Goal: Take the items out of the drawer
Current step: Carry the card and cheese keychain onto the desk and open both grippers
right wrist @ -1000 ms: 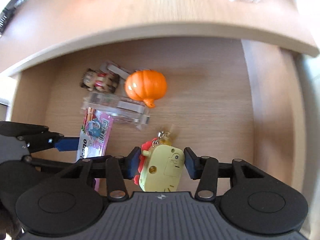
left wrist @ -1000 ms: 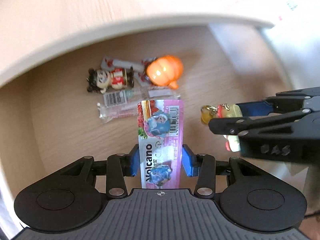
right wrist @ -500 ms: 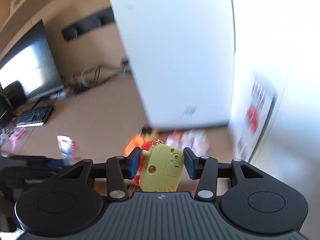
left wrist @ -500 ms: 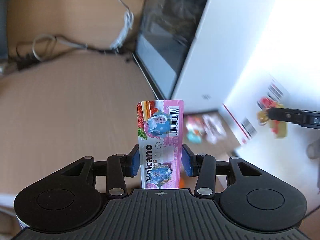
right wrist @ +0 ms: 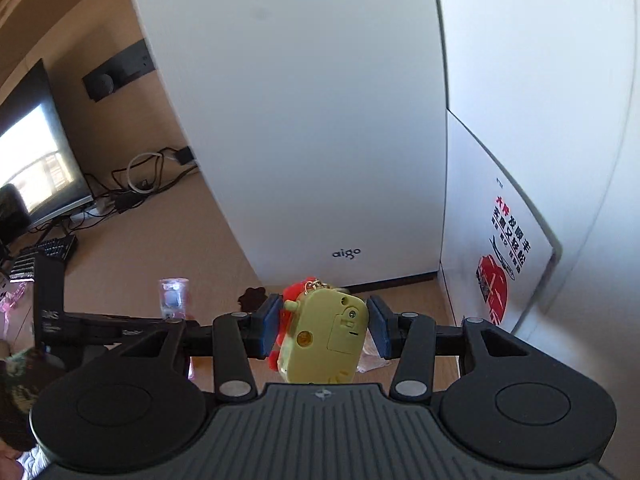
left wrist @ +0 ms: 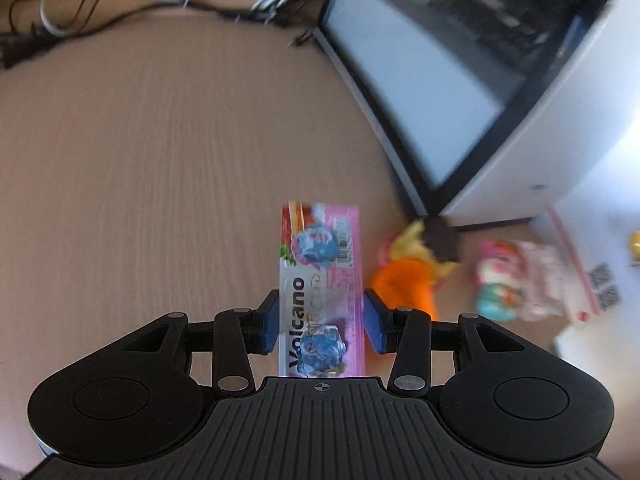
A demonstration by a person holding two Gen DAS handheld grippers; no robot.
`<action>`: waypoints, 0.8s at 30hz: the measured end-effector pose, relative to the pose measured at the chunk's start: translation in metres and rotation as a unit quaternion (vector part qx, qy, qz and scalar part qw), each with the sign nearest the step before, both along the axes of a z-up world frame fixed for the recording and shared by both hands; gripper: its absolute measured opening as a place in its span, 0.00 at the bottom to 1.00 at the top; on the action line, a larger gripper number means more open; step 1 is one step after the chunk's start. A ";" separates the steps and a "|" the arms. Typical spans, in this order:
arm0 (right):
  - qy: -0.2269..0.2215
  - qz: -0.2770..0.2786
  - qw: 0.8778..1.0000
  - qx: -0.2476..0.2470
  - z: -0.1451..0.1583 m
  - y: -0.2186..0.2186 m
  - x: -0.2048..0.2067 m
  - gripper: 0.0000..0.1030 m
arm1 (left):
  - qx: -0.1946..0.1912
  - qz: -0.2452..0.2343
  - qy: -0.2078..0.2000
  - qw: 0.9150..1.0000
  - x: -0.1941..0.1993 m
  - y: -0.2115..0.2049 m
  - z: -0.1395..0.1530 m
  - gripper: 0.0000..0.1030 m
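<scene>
Wooden desktop (left wrist: pixel 140 168) below; carrying: left gripper (left wrist: pixel 321 328) pinching pink packet (left wrist: pixel 320 276), right gripper (right wrist: pixel 323 330) clamping yellow keychain toy (right wrist: pixel 324 340); next, release near toy pile (left wrist: pixel 416 272) at three o'clock.

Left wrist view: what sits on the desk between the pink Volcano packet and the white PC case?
An orange and yellow plush toy, right of the pink Volcano packet in the left tool, below the white PC case corner.

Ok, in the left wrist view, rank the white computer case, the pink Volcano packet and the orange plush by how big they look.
1. White computer case, largest by far.
2. Pink Volcano packet, held in the left gripper; it is nearest the camera, so its size is exaggerated.
3. Orange plush, partly hidden and blurred; its place below the packet is unsure.
</scene>
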State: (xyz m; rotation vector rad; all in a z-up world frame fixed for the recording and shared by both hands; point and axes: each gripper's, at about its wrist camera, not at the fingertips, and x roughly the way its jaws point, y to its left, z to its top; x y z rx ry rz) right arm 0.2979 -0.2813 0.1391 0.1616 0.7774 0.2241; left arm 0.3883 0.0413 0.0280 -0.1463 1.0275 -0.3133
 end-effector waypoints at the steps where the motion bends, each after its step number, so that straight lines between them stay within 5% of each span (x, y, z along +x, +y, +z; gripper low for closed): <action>1: 0.002 -0.004 1.000 0.002 -0.004 -0.002 0.005 0.44 | 0.002 -0.006 -0.027 1.000 0.002 -0.003 -0.005 0.46; 8: 0.008 -0.005 0.999 -0.040 -0.047 0.011 0.034 0.44 | -0.022 -0.005 -0.070 0.997 0.003 0.004 -0.006 0.45; 13: -0.003 0.003 0.995 -0.099 -0.090 0.031 0.061 0.44 | -0.001 0.020 -0.140 0.990 -0.021 0.018 0.022 0.45; 18: 0.016 0.000 0.994 -0.112 -0.126 0.038 0.087 0.44 | -0.026 0.041 -0.143 0.989 -0.047 0.037 0.042 0.45; 24: 0.026 -0.016 0.994 -0.106 -0.130 0.037 0.090 0.46 | -0.039 0.029 -0.141 0.989 -0.096 0.038 0.045 0.45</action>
